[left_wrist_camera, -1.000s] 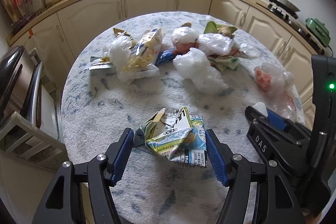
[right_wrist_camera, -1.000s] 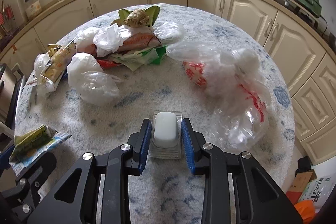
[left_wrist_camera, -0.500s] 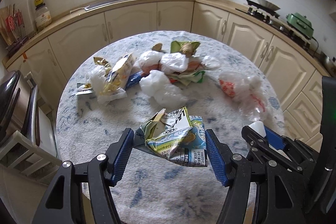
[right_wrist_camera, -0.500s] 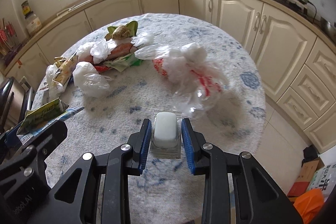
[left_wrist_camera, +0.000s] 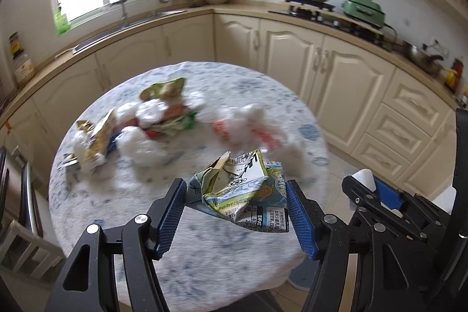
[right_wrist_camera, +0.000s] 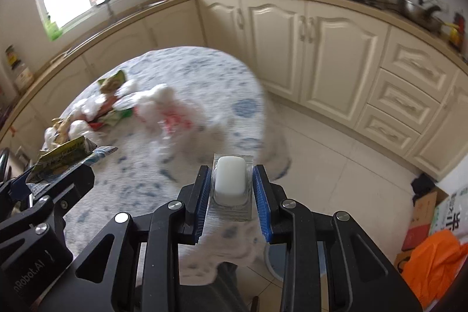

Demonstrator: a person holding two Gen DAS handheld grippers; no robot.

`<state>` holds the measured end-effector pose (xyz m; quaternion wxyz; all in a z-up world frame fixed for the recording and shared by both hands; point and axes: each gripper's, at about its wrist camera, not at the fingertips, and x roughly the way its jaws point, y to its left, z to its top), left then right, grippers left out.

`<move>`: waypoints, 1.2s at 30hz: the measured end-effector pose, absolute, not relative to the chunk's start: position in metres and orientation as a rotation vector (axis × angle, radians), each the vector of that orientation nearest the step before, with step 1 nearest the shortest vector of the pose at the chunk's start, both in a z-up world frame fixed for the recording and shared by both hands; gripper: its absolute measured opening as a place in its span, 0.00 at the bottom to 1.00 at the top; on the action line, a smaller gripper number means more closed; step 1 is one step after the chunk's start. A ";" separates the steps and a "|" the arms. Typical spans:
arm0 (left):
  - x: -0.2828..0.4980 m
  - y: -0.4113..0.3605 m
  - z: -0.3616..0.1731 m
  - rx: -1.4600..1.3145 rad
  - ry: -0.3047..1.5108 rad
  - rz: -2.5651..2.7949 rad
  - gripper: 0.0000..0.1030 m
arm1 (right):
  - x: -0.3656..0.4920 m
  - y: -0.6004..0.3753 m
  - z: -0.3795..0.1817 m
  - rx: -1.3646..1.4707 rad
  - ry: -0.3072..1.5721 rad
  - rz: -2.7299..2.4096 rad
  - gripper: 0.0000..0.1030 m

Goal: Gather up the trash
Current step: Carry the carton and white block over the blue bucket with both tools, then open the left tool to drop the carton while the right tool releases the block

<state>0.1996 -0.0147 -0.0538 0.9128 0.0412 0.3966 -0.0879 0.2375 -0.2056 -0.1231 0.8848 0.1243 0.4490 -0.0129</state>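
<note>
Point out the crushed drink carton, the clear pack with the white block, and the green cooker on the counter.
crushed drink carton [left_wrist_camera: 242, 189], left wrist view, on its crumpled printed face
clear pack [right_wrist_camera: 231, 180], right wrist view, on the white block inside
green cooker [left_wrist_camera: 363, 9], left wrist view, on its lid

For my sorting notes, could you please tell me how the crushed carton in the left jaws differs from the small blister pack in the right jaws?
The crushed carton is printed paper, green, blue and white; the blister pack is clear plastic with a plain white insert. The carton is crumpled and irregular, while the blister pack keeps a neat rectangular shape. The carton is wider, so the left gripper stands further apart than the right gripper. Both are clamped and carried off the table.
</note>
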 end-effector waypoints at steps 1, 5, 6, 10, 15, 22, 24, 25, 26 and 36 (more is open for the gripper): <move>0.197 -0.024 -0.054 0.097 0.813 -0.200 0.61 | 0.233 -0.216 -0.123 0.267 0.933 -0.049 0.29; 0.190 -0.061 -0.058 0.134 0.817 -0.292 0.61 | 0.210 -0.259 -0.123 0.296 0.927 -0.154 0.29; 0.189 -0.068 -0.059 0.141 0.820 -0.310 0.61 | 0.203 -0.271 -0.122 0.304 0.926 -0.180 0.29; 0.185 -0.102 -0.067 0.177 0.837 -0.397 0.61 | 0.179 -0.308 -0.123 0.322 0.920 -0.291 0.29; 0.186 -0.141 -0.081 0.238 0.865 -0.487 0.61 | 0.150 -0.345 -0.129 0.349 0.933 -0.395 0.29; 0.199 -0.184 -0.105 0.315 0.919 -0.608 0.61 | 0.125 -0.378 -0.144 0.398 0.976 -0.504 0.29; 0.206 -0.194 -0.110 0.330 0.941 -0.635 0.61 | 0.121 -0.383 -0.146 0.404 0.986 -0.525 0.29; 0.209 -0.198 -0.112 0.337 0.946 -0.644 0.61 | 0.118 -0.385 -0.147 0.406 0.989 -0.531 0.29; 0.213 -0.203 -0.114 0.345 0.948 -0.650 0.61 | 0.117 -0.387 -0.148 0.408 0.993 -0.538 0.29; 0.222 -0.237 -0.131 0.411 0.988 -0.679 0.62 | 0.107 -0.396 -0.163 0.432 1.039 -0.575 0.29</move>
